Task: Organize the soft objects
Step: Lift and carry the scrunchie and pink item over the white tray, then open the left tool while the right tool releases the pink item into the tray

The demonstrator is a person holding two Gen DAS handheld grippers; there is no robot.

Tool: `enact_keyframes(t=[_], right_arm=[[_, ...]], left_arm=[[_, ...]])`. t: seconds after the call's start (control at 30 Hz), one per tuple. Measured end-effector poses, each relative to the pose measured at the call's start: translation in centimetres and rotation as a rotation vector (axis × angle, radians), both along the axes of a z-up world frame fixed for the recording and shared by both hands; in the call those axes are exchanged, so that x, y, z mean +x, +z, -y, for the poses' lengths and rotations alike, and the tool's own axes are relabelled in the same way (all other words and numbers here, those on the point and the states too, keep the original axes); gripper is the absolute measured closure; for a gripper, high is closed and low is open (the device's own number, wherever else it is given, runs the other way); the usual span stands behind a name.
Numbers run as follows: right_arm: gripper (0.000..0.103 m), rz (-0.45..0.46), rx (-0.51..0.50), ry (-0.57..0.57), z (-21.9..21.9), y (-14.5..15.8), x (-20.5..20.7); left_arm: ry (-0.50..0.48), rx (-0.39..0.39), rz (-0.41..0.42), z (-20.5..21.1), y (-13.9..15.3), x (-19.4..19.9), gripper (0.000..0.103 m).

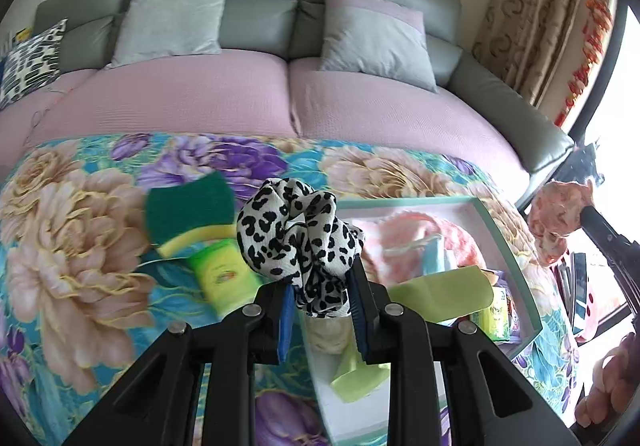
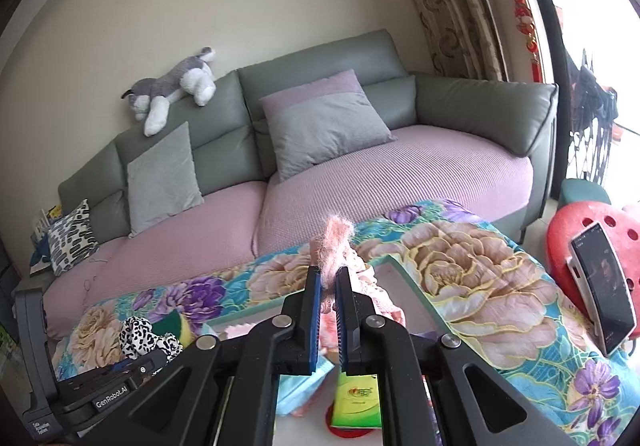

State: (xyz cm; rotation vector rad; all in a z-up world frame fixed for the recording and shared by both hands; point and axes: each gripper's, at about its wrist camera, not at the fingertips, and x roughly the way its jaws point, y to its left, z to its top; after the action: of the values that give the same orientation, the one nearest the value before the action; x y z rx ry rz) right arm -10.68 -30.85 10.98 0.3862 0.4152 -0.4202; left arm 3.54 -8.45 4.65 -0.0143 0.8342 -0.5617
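Note:
My left gripper (image 1: 320, 294) is shut on a black-and-white leopard-print scrunchie (image 1: 298, 236), held above the left edge of a shallow teal-rimmed tray (image 1: 516, 246). The tray holds a pink fluffy cloth (image 1: 416, 242), a light green cloth (image 1: 444, 292) and small packets. My right gripper (image 2: 328, 284) is shut on a pink fuzzy cloth (image 2: 338, 240), lifted over the tray; the same cloth shows at the right edge of the left wrist view (image 1: 556, 212). A green and yellow sponge (image 1: 188, 212) and a green tissue pack (image 1: 224, 276) lie on the floral cloth left of the tray.
The table is covered with a floral cloth (image 1: 76, 230). Behind it stands a grey sofa with a pink seat cover (image 2: 400, 174), cushions and a plush dog (image 2: 172, 86). A red stool (image 2: 580, 234) with a propped phone (image 2: 602, 286) stands at right.

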Motion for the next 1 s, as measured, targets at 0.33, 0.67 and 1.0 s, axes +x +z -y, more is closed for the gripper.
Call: enact_keyframes(t=[0.33, 0.67, 1.0], right_arm=[[0.096, -0.084, 0.047, -0.038, 2.8, -4.1, 2.0], [0.096, -0.092, 0.094, -0.058, 4.4, -5.5, 2.6], [0.092, -0.181, 0.111, -0.056, 4.4, -6.9, 3.5]], left_arm=[[-0.034, 0.008, -0.024, 3.6, -2.1, 0.9, 0.077], [-0.069, 0.002, -0.003, 6.7, -1.9, 1.8, 0.077], [-0.091, 0.050, -0.012, 8.5, -2.0, 1.3, 0.053]])
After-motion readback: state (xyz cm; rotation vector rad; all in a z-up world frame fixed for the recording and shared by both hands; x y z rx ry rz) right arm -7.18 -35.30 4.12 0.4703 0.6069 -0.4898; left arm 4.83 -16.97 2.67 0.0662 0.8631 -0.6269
